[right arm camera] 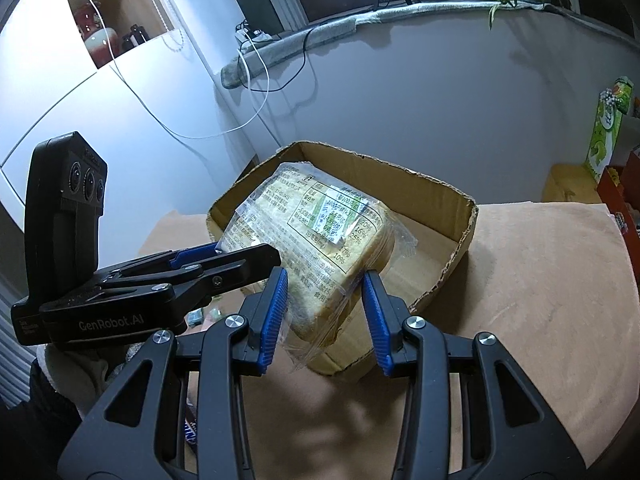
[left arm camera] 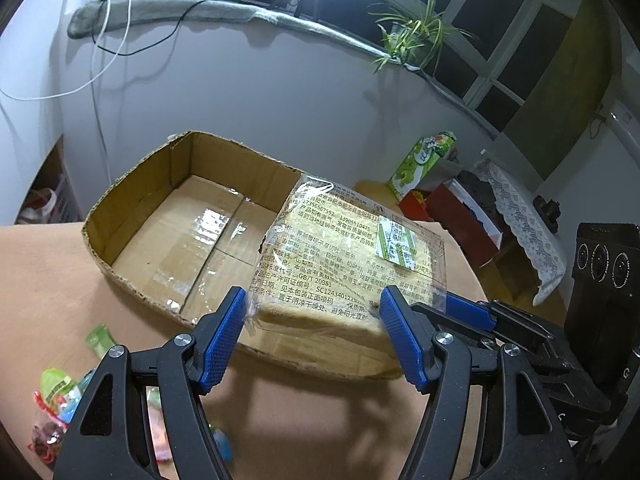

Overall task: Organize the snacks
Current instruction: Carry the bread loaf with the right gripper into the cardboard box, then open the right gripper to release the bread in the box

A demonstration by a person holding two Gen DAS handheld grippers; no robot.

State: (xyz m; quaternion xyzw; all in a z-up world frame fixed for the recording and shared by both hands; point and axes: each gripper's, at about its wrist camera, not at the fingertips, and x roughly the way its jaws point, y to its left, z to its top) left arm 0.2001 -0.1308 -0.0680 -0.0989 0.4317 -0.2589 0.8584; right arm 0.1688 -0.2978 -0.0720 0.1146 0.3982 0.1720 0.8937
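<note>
Both tools (left arm camera: 312, 332) (right arm camera: 325, 312) grip bread bag (left arm camera: 340, 248), tilted lengthwise toward box (left arm camera: 132, 184).

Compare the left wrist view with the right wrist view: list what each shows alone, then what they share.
Only the left wrist view: loose snack packets on the table's near left, and a lace-covered side table.
Only the right wrist view: a wall shelf with a red vase.
Both: the bagged bread gripped by the left hand-held gripper and right hand-held gripper over the open cardboard box, plus the green carton and windowsill plant.
</note>
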